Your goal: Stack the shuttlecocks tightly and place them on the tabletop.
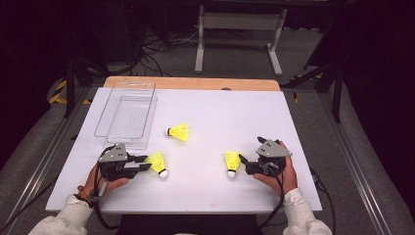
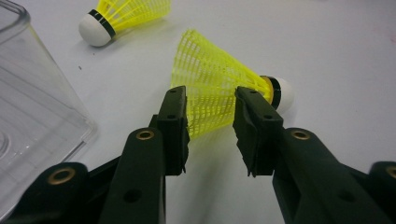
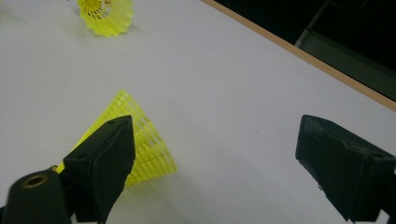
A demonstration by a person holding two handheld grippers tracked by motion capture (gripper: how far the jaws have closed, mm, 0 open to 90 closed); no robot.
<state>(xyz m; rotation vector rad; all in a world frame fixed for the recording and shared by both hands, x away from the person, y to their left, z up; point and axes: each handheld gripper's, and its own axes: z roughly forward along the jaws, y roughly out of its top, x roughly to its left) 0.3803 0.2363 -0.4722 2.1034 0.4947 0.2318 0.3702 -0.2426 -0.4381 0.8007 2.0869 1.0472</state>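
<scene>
yellow mesh sits pinched between the jaws of the left gripper [image 2: 211, 107], which clamp the skirt of the near-left shuttlecock [image 2: 224, 86] as it lies on the white table [image 1: 215, 191] just beside the clear tray [image 1: 128, 113]. so the pick-up step looks under way; next likely comes a lift and a carry over the tray's rim without crushing the skirt. the right gripper [image 3: 215, 154] is spread wide beside a second shuttlecock [image 3: 135, 147], gripping nothing. count: three shuttlecocks, one tray, two grippers.
</scene>
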